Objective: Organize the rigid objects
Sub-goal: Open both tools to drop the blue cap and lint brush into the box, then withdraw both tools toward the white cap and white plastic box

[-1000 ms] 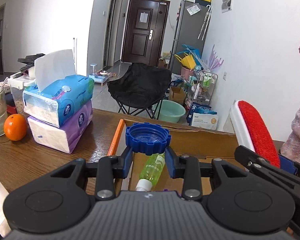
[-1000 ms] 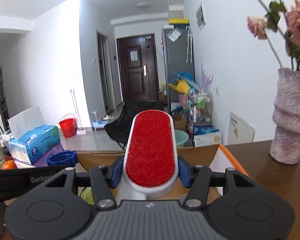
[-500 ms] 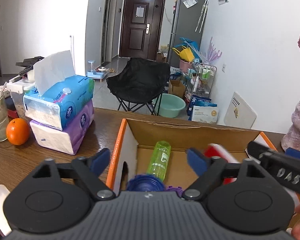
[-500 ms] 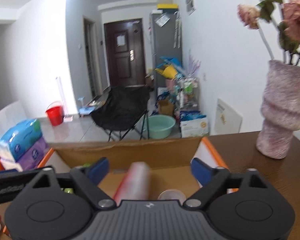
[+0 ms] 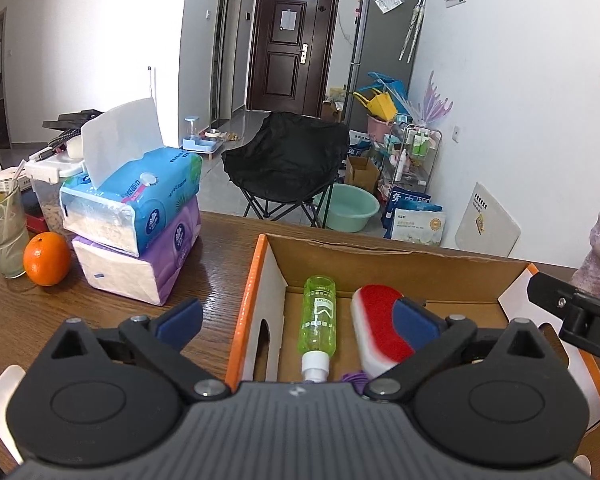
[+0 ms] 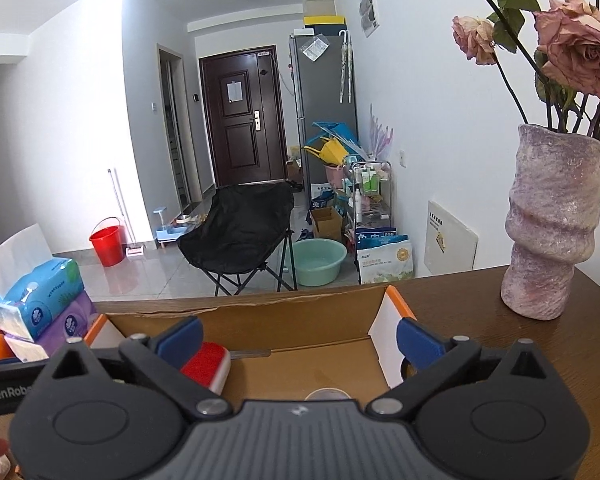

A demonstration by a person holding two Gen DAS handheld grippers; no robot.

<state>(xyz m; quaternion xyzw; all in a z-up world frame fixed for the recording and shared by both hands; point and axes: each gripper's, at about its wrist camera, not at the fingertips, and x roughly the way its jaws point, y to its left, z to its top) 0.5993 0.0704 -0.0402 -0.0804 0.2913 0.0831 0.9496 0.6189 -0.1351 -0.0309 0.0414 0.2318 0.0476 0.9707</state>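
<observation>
- Wooden table (image 5: pixel 228 276) fills our left wrist view, with stacked tissue packs (image 5: pixel 140 216) and an orange (image 5: pixel 46 253) on its left side.
- We see the left gripper (image 5: pixel 298 322) with jaws opening wide, nothing gripped; the green bottle (image 5: pixel 318 314) and red lint brush (image 5: pixel 380 330) lie side by side inside the cardboard box (image 5: pixel 400 262).
- From the right wrist view, we find the right gripper (image 6: pixel 299 339) also opening, nothing pinched; the lint brush (image 6: pixel 204 364) rests in the box (image 6: pixel 260 316) at its left, and a vase (image 6: pixel 552 224) stands on the table.
</observation>
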